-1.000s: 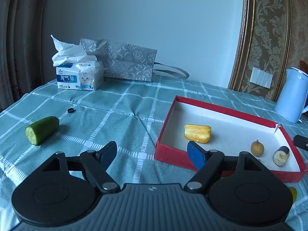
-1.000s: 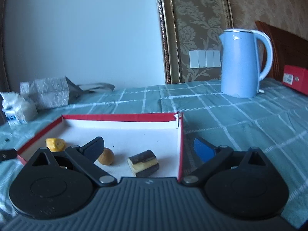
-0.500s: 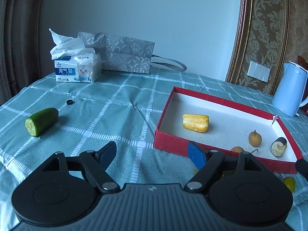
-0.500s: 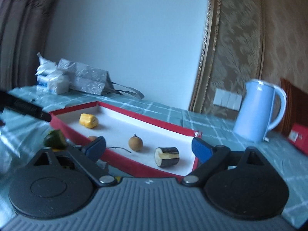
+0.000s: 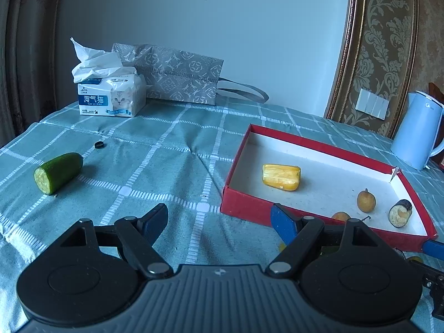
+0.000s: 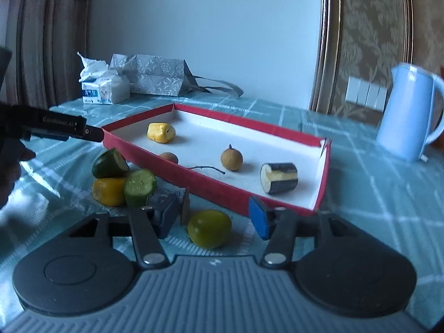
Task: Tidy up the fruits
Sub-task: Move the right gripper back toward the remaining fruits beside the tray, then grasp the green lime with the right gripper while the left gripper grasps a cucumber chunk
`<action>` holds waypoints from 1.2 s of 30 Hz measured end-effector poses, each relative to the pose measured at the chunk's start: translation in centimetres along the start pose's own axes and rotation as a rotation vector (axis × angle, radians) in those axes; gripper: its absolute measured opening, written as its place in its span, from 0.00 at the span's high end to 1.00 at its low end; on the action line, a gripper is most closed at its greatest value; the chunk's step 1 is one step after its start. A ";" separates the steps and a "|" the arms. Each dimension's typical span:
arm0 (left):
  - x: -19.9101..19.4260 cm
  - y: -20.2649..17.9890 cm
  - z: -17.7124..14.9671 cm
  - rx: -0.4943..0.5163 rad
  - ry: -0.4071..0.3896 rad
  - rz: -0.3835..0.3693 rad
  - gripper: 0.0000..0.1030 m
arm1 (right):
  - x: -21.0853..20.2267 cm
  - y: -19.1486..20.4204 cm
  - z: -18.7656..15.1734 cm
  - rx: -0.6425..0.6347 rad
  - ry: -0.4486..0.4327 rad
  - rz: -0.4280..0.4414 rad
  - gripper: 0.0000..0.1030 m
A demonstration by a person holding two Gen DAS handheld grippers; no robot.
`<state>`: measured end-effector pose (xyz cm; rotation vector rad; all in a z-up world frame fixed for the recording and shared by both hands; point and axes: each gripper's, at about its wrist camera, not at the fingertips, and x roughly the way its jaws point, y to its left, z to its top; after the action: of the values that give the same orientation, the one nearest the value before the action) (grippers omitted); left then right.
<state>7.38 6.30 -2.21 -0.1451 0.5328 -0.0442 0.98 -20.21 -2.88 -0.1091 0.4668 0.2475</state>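
A red box with a white floor holds a yellow corn piece, two brown longans and an eggplant piece. My left gripper is open and empty, left of the box's near corner. A cucumber half lies far left. My right gripper is open, with a green round fruit between its fingers on the cloth. Two cucumber pieces and an orange piece lie left of it.
A tissue pack and a grey patterned bag stand at the back by the wall. A light blue kettle stands at the right. A small black ring lies on the checked tablecloth.
My right gripper has pulled back and swung left, from over the box to in front of it, bringing the loose fruits into view. My left gripper has drawn back a little.
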 end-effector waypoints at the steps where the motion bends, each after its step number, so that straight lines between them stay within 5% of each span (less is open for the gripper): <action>1: -0.1 0.0 0.0 0.000 -0.003 -0.004 0.21 | 0.0 -0.1 -0.1 0.005 0.004 0.006 0.50; 4: -0.4 0.0 0.0 -0.001 -0.018 -0.002 0.21 | -0.2 -0.1 -0.5 0.000 0.029 0.028 0.59; 14: 0.3 -1.0 -0.3 0.067 0.008 0.028 0.21 | 1.4 -0.8 -0.6 0.047 0.129 0.091 0.59; 23: 1.7 -2.7 -0.7 0.156 0.018 0.086 0.21 | 1.6 -0.8 -0.6 0.057 0.129 0.089 0.64; 31: 1.4 -1.9 -1.6 0.247 0.090 0.051 0.21 | 1.7 -1.2 -0.6 0.079 0.128 0.090 0.65; 36: 1.8 -2.6 -1.4 0.288 0.069 0.052 0.21 | 1.7 -1.2 -0.6 0.083 0.128 0.092 0.65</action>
<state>8.22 3.45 -3.88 0.1522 0.5928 -0.0748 2.48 -21.14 -4.11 -0.0225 0.6094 0.3119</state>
